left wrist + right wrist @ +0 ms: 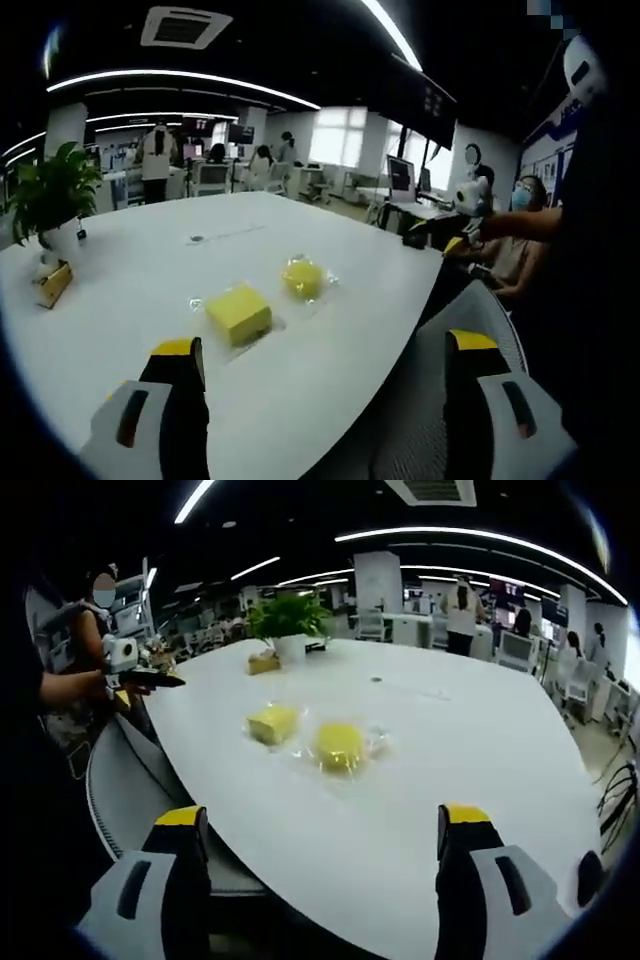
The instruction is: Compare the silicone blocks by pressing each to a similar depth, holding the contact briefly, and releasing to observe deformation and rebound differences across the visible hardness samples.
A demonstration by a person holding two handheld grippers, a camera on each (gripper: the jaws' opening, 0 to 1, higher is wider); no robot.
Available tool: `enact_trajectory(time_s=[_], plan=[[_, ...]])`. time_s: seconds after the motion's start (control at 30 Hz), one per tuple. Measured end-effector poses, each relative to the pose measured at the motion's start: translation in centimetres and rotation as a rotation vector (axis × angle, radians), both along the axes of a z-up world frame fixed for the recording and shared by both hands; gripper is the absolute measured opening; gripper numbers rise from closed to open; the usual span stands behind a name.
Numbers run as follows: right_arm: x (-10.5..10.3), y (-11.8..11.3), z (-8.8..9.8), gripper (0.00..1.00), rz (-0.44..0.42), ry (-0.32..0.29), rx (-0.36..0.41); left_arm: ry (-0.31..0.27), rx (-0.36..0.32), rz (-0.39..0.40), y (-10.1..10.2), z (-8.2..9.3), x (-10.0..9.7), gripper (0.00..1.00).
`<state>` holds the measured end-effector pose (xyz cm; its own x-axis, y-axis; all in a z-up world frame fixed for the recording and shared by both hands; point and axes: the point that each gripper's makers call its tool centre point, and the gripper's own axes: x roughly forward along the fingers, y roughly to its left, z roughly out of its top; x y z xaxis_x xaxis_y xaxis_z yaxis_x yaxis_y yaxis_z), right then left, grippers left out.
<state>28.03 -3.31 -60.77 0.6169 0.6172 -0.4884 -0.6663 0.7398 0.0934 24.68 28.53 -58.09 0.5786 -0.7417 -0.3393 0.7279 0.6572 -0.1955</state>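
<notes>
Sitting at the approach step; no pressing begun, judging by the gap between tools and samples.

Two yellow silicone samples lying on the white table (150, 290), each on a clear wrapper, near the table edge and just beside one another but not touching. Square block (239, 313) lying nearer the left gripper (325, 370); rounder block (302, 277) lying beyond it. Same pair showing in the right gripper view: square block (272, 723) to the left, rounder block (340, 746) to the right.

Left gripper hovering short of the table edge, jaws spread wide, holding nothing. Right gripper (325, 845) likewise standing wide open and empty, held back off the table, well apart from both blocks.

Potted plant (288, 620) and a small tan box (263, 662) resting at the far side of the table, clear of the samples.

Next move probably calling for: bringing one gripper forward and down over a single block, pressing squarely onto its top face to a modest depth, keeping the wrapper from sliding.
</notes>
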Motion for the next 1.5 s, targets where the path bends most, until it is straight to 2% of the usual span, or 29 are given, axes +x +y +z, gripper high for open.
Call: enact_trajectory(time_s=[0.13, 0.3, 0.37, 0.47, 0.7, 0.87, 1.0, 1.07, 1.1, 1.17, 1.33, 1.37, 1.43, 1.5], plan=[[0.1, 0.0, -0.4, 0.86, 0.008, 0.019, -0.018, 0.054, -0.011, 0.008, -0.3, -0.9, 0.3, 0.99], [0.1, -0.7, -0.7, 0.86, -0.001, 0.041, -0.029, 0.063, 0.008, -0.004, -0.4, -1.4, 0.1, 0.99], [0.1, -1.5, -1.3, 0.86, -0.037, 0.087, -0.032, 0.070, 0.009, 0.003, -0.4, -1.5, 0.2, 0.99], [0.0, -2.1, -2.0, 0.83, -0.034, 0.104, -0.045, 0.085, 0.005, 0.003, -0.5, -1.9, 0.3, 0.99], [0.4, -2.4, -1.1, 0.87, -0.062, 0.082, 0.004, 0.129, -0.006, 0.029, -0.6, -2.6, 0.6, 0.98], [0.3, -2.4, -1.6, 0.85, -0.053, 0.113, 0.001, 0.152, -0.011, 0.033, -0.8, -2.7, 0.9, 0.97], [0.4, -2.5, -2.0, 0.83, -0.063, 0.131, 0.003, 0.171, -0.059, 0.033, -1.5, -2.0, 1.4, 0.96], [0.5, -2.5, -1.9, 0.82, -0.066, 0.131, 0.004, 0.163, -0.118, 0.048, -2.1, -1.1, 2.1, 0.91], [0.6, -2.5, -1.9, 0.83, -0.067, 0.127, 0.005, 0.187, -0.168, 0.062, -2.4, -0.7, 2.7, 0.89], [0.7, -2.5, -1.8, 0.83, -0.067, 0.131, 0.009, 0.235, -0.220, 0.062, -3.0, -0.4, 3.2, 0.88], [1.1, -2.5, -1.6, 0.82, -0.070, 0.126, -0.008, 0.234, -0.226, 0.077, -3.8, -0.1, 6.1, 0.85], [1.2, -2.6, -1.5, 0.82, -0.074, 0.123, -0.009, 0.230, -0.240, 0.072, -4.3, 0.2, 6.7, 0.85], [1.7, -3.0, -1.2, 0.85, -0.091, 0.091, -0.024, 0.268, -0.302, 0.066, -5.3, 0.7, 7.8, 0.83], [1.9, -3.5, -1.0, 0.85, -0.097, 0.080, -0.023, 0.271, -0.312, 0.067, -5.8, 0.8, 8.6, 0.80]])
